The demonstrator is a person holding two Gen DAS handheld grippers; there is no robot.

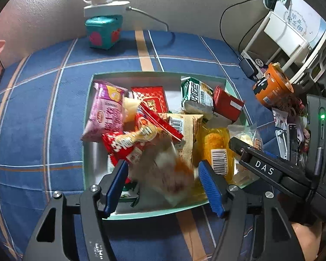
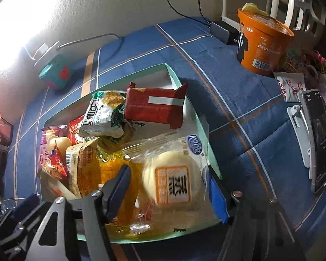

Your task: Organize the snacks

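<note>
The snack box (image 1: 88, 117), centre frame on the blue plaid bed cover (image 1: 32, 108), is heaped above its rim. We see the left gripper (image 1: 163, 183) with fingers apart around a blurred pale packet (image 1: 165, 171), and the right gripper (image 2: 169, 192) with fingers apart beside the steamed bun pack (image 2: 171, 182). Risk: the red wrapped snack (image 2: 156, 105) perched on the far rim may slide out if the heap is nudged.

A blue plaid cloth (image 1: 43, 100) covers the worktop; beyond the tongs stands a textured beige wall (image 1: 184, 4), brightly lit at left.
</note>
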